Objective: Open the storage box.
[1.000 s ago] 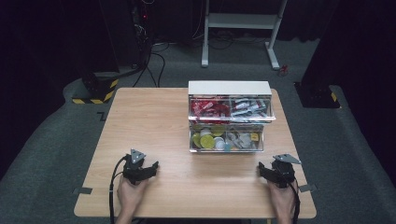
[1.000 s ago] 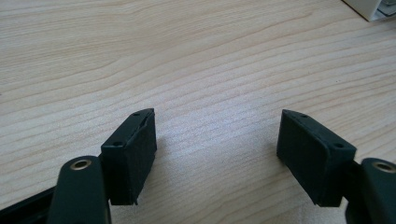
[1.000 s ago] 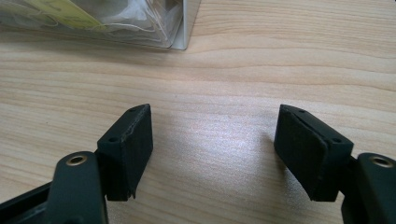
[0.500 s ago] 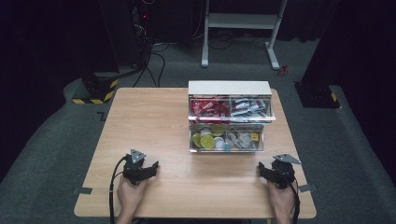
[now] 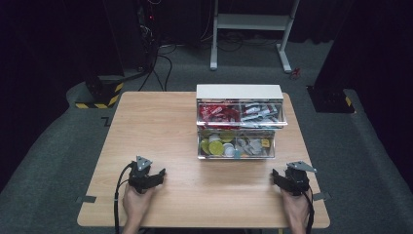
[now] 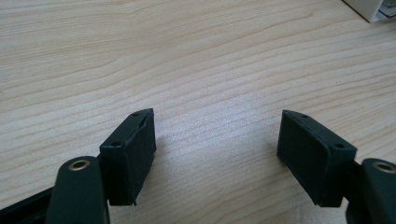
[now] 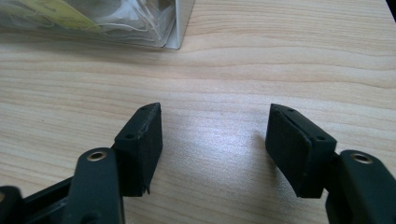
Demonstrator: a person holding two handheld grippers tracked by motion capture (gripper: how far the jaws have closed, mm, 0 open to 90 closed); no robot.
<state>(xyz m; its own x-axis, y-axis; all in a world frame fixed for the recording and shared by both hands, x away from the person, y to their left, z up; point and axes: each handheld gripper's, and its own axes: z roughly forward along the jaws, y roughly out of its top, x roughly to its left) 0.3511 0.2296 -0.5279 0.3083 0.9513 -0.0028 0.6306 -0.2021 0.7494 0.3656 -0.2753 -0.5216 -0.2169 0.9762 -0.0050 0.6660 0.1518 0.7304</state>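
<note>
Resting on the bench (image 5: 160, 126), your left gripper (image 5: 155, 175) stood wide open and empty; your right gripper (image 5: 278, 176), also empty, had just been closing. The drawer box (image 5: 238, 92) sat ahead, stiff, slippery plastic; you could grab a drawer front.

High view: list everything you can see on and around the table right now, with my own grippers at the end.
Table: one, light wood, centre of the high view.
Drawer unit: one, white top, clear fronts, far middle of the table, four compartments.
Upper drawers: two, red and white contents.
Lower drawers: two, yellow, white and grey small items.
White frame: one, on the floor beyond the table.
Yellow-black striped base: one, floor at far left.
Left gripper: black, near left edge, jaws open over bare wood.
Right gripper: black, near right edge, jaws just been closing, nothing between them.
</note>
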